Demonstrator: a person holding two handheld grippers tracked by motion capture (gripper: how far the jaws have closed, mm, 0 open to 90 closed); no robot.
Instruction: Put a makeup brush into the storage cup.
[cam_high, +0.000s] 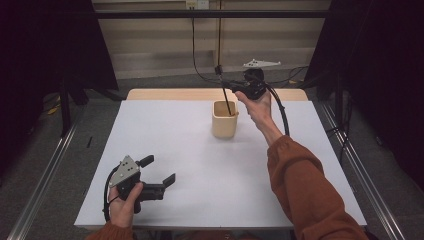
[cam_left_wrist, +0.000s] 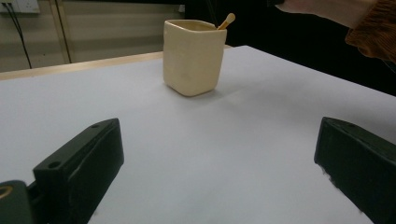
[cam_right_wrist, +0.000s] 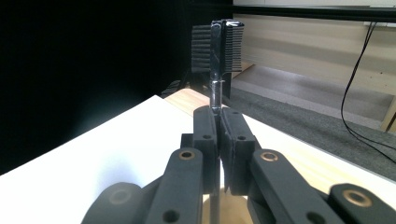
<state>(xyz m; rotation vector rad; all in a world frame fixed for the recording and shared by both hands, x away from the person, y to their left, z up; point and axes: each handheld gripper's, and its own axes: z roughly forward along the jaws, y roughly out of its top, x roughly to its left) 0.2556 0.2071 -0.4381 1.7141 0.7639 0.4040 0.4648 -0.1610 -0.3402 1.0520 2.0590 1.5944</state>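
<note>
A white table (cam_high: 200, 165) carries a cream cup (cam_high: 224, 119) near its far middle; the cup stands upright, square-sided with rounded corners, and in the left gripper view a pale wooden stick (cam_left_wrist: 227, 21) leans out over its far rim.

The right gripper (cam_high: 226, 84) is held above the cup, just behind it, by a hand in a rust-orange sleeve (cam_high: 305, 190); its jaws are pressed together on the thin handle of a black brush (cam_high: 223, 90); in the high view the handle slants down so that its lower end sits inside the cup, while in the right gripper view the bristled head (cam_right_wrist: 217, 44) stands up beyond the jaw tips, with dark combs of bristles on both sides of a shiny stem.

The left gripper (cam_high: 160, 170) rests low at the near left part of the table, held by the other hand; its jaws stand wide apart with nothing between them; it is well apart from the cup, which it faces across bare tabletop.
</note>
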